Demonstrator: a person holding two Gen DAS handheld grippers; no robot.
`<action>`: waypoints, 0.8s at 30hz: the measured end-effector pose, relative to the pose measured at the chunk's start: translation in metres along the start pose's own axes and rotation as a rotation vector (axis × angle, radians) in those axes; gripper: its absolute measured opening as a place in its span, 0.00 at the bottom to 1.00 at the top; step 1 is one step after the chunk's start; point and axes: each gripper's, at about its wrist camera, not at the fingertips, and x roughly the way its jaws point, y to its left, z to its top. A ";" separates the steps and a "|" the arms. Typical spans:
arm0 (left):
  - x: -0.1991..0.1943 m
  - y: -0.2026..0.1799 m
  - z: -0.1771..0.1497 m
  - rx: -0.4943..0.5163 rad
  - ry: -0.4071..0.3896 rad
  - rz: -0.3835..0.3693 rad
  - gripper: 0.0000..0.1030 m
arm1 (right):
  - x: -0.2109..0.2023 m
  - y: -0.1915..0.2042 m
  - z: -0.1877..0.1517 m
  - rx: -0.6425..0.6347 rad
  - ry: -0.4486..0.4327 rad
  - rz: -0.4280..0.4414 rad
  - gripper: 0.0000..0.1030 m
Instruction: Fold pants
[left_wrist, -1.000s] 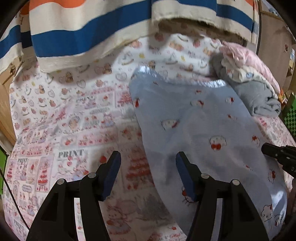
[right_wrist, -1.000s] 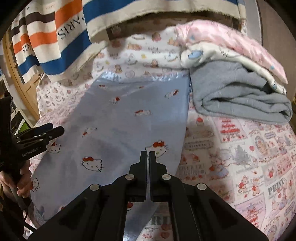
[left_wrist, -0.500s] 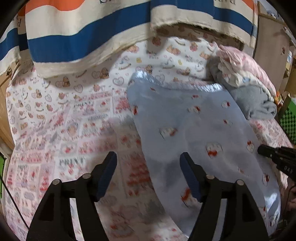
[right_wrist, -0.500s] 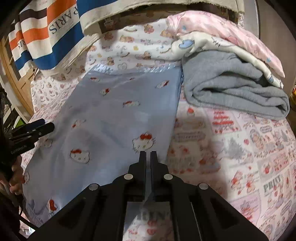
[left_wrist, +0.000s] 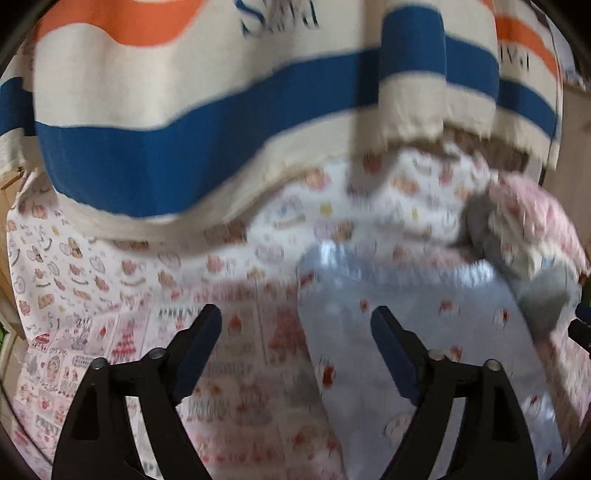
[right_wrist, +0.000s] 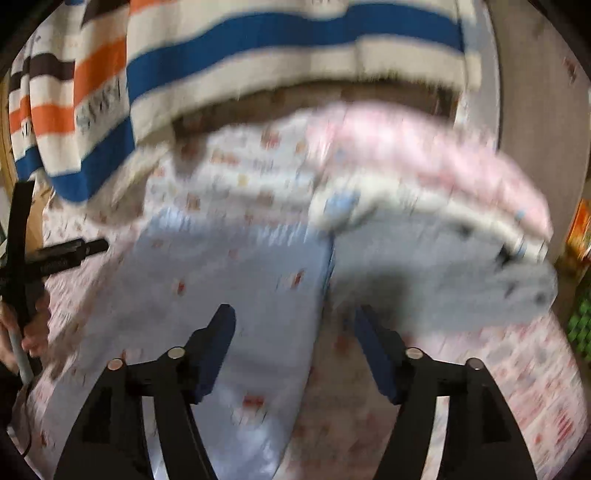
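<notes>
Pants (right_wrist: 236, 280) flat on printed sheet (left_wrist: 110, 332), beside folded pile (right_wrist: 443, 258) to the right. Left gripper (left_wrist: 295, 332) above left edge of pants, fingers wide and opening, holding nothing. Right gripper (right_wrist: 295, 325) above right edge, fingers wide, opening, empty. Striped cloth (left_wrist: 184, 129) hanging behind.

Black fingers (left_wrist: 201, 347), blue pads (right_wrist: 218, 347)

Open bed sheet (left_wrist: 110, 295) is left free on the pants' (left_wrist: 406, 332) left side, where passage is unobstructed. The right side is blocked by a stack of folded clothes (right_wrist: 443, 240) lying against the pants' edge. The far end is overhung by a striped cloth (left_wrist: 184, 147).
</notes>
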 end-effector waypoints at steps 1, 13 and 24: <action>-0.001 0.001 0.002 -0.006 -0.027 0.000 0.87 | -0.001 0.000 0.007 -0.014 -0.022 0.005 0.80; -0.014 -0.015 0.016 0.056 -0.313 0.045 1.00 | 0.009 -0.021 0.059 0.041 -0.363 0.016 0.89; -0.007 -0.016 0.001 0.077 -0.341 0.049 1.00 | 0.031 -0.018 0.042 -0.033 -0.332 -0.048 0.90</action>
